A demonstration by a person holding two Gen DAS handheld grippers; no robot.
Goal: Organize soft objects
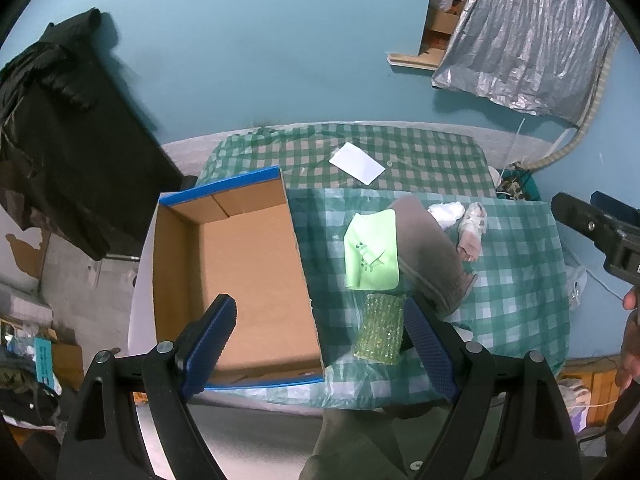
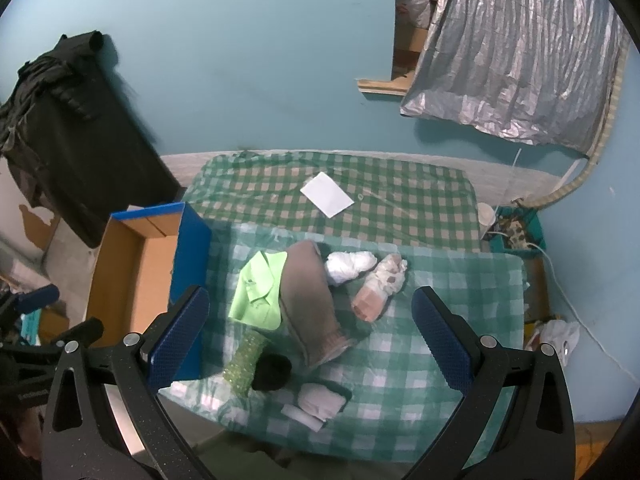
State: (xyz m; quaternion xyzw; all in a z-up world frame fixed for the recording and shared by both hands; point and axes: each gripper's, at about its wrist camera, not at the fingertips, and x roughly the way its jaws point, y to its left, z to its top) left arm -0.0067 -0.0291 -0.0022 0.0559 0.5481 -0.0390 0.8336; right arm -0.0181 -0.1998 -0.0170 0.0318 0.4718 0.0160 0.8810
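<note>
A folded lime-green shirt lies near the table's left edge, touching a grey garment. White bundle and patterned sock lie beside it. Green bubble wrap sits near the front edge.

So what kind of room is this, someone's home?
Probably a lived-in room at home, perhaps a bedroom or storeroom: dark clothes hang against a teal wall, a checkered cloth covers the table holding small garments, and an open cardboard box waits beside them.

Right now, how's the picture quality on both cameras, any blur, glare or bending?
Left wrist view: fisheye bends the cardboard box edges, black vignette at the corners, and the grey garment looks smeared. Right wrist view: same curvature, overall bluish cast, bright glare on the silver sheet, and the black ball reads soft.
</note>
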